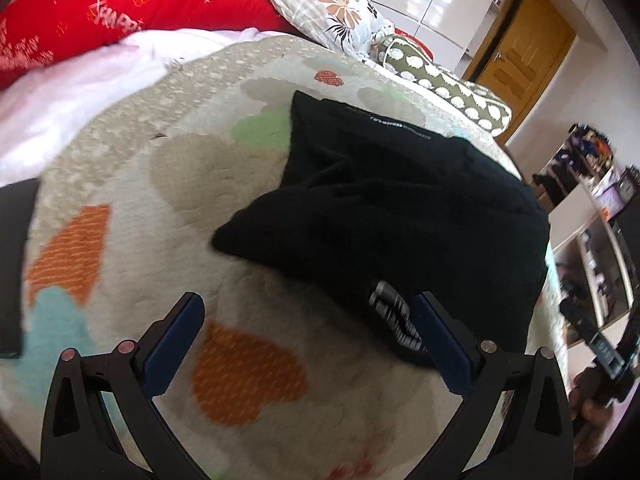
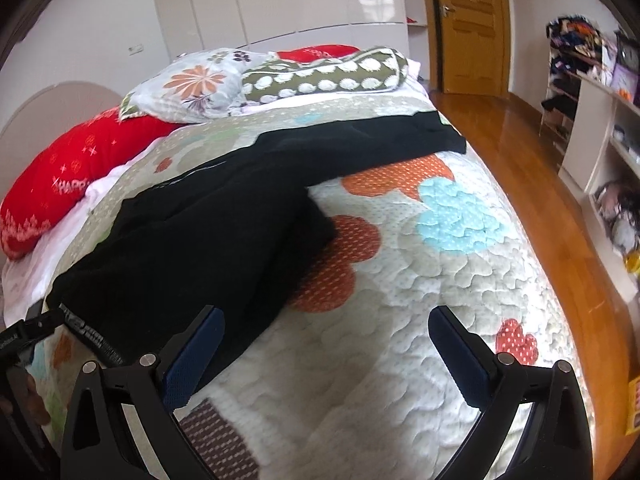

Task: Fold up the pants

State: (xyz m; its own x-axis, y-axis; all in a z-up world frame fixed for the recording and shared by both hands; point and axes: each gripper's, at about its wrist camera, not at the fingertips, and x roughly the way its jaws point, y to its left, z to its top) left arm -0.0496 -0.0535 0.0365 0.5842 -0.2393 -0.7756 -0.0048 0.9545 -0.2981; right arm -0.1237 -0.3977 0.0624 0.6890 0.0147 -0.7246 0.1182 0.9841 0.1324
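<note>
Black pants (image 2: 208,224) across quilt (image 2: 420,280), both grippers (image 1: 308,328) (image 2: 324,340) spread, empty

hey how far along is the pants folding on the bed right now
Early on. Done: the black pants lie spread across the quilt, with one part near the middle already doubled over itself, though the folds are hard to read in the dark cloth. In hand: nothing; the left gripper and right gripper are both open above the bed. Left: grasping an end and finishing the folds into a neat stack.
</note>
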